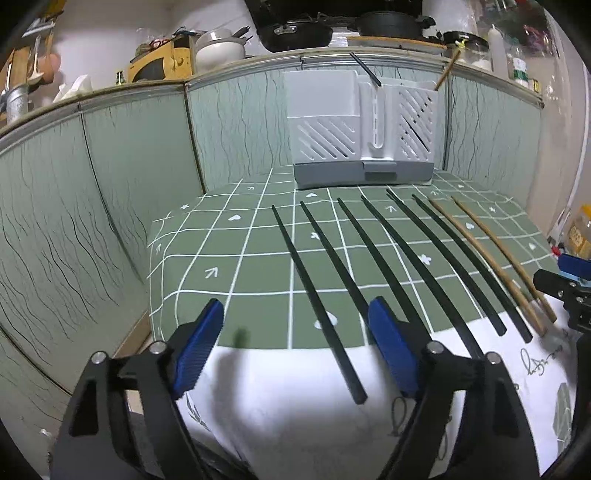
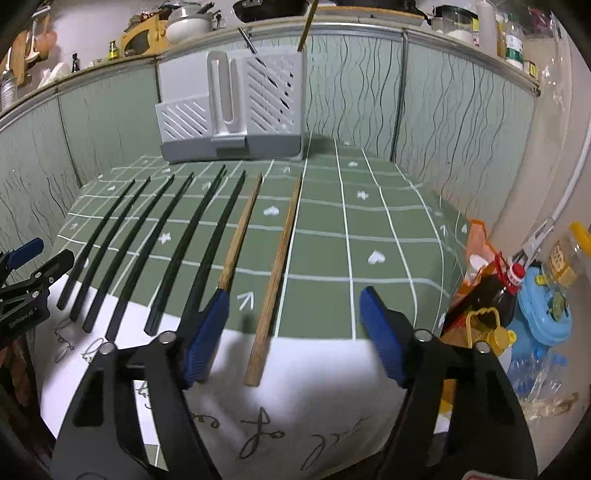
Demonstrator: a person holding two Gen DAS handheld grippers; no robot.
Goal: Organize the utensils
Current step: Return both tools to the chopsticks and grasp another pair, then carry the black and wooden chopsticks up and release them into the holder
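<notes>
Right wrist view: outermost wooden chopstick point(image 2: 275, 286) lies between the right claw's point(image 2: 293, 334) parted, empty jaws.

We are in a home kitchen: pans point(image 1: 295, 31), a white pot point(image 1: 219, 48) and jars point(image 2: 456, 22) crowd the ledge point(image 1: 236, 66) above green panelled walls. A sauce bottle point(image 2: 491, 291) stands beside the desk point(image 2: 388, 221) with its checked green cloth, and a cutlery drainer point(image 1: 362, 125) sits at its far end.

Left gripper point(image 1: 295, 332): black angular plastic arms, silver pivot pins, ribbed blue pads point(image 1: 388, 347). Right gripper point(image 2: 293, 325): identical build, blue pads point(image 2: 205, 343). Small white lettering on the left gripper's black body.
</notes>
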